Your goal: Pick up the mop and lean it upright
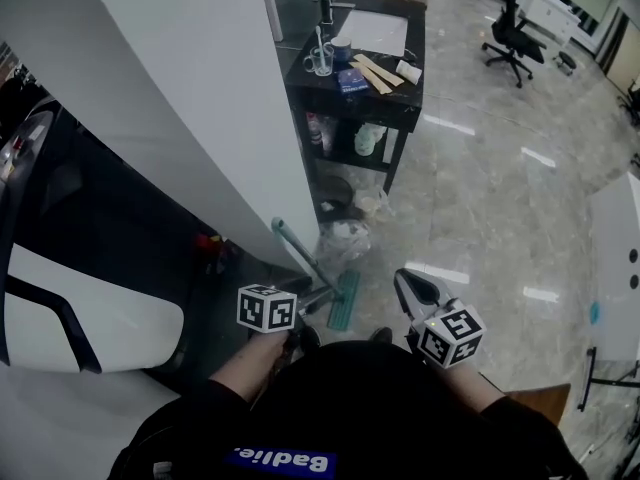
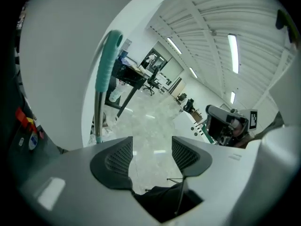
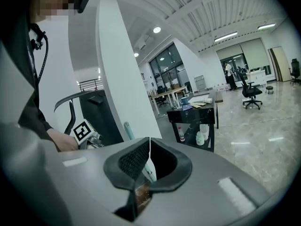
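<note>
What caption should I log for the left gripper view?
Left gripper, jaws open and empty; mop stands upright at left against the white wall.

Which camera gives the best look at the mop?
The head view: it shows the mop with both handle, beside the white wall, and head on the floor. The left gripper view shows only its handle; the right gripper view shows just the handle's tip above its jaws.

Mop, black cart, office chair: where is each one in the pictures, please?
mop (image 1: 345, 303), head view, on its teal head, low by the floor.
black cart (image 1: 345, 103), head view, on the front rim of its top.
office chair (image 1: 508, 36), head view, on its seat.
</note>
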Tool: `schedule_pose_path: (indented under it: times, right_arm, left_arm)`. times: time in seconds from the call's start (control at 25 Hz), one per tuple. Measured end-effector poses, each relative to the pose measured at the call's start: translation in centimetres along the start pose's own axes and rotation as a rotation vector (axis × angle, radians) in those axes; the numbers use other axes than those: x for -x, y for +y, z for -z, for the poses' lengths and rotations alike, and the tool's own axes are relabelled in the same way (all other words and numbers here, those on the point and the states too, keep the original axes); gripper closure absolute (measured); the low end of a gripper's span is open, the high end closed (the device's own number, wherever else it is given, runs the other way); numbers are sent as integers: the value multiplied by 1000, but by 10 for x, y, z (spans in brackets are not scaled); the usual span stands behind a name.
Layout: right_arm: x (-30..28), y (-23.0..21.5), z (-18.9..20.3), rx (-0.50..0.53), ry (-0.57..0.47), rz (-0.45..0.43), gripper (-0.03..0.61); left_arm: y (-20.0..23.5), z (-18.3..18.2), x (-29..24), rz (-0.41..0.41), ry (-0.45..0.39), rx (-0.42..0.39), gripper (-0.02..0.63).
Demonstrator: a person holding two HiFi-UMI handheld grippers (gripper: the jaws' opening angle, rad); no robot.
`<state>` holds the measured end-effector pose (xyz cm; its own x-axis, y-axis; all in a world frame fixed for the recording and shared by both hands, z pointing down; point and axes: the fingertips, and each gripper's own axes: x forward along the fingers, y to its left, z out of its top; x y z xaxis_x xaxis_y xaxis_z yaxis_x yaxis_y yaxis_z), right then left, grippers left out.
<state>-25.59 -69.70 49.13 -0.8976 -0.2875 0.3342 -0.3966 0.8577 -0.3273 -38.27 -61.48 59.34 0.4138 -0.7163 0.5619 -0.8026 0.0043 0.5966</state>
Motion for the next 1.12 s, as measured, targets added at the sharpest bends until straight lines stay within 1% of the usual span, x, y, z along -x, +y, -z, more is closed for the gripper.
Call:
schedule_pose_path:
  times: [0.12,0.32,0.4,0.48,0.6,0.76,0.92,1.0,1.12]
  right_arm:
    - [0,4,-3,4,-7,-12,569]
    - [1,9,-4,7,-9,-23,574]
    - [2,11,-2,5,-6,-22,574]
    - [4,14,-1,-1,-3,-14,574]
    - [7,22,1,-15,-6,6,574]
    - [11,41,3,-21,-18,48,574]
    - [18,68,1,-2,-44,98,574]
    - [20,81,1,8,-47,112,574]
    - [27,97,6,22,-37,115,574]
  left_arm:
    - [-34,-24,17,46,-91,-93,374]
    - [-91,-62,42,108,-227,-301,483]
    - [-112,-72,52,143,-281,-360,533]
    - [-130,-80,62,184,-331,-400,595]
    - [-148,-85,77,232,-376,-458,595]
    - [-155,-87,98,264,-412,-536,595]
    - [-158,-81,115,290,-431,-663,595]
    - [-161,-76,116,330,-428,-688,595]
    - [-169,-64,117,379,-425,-705,595]
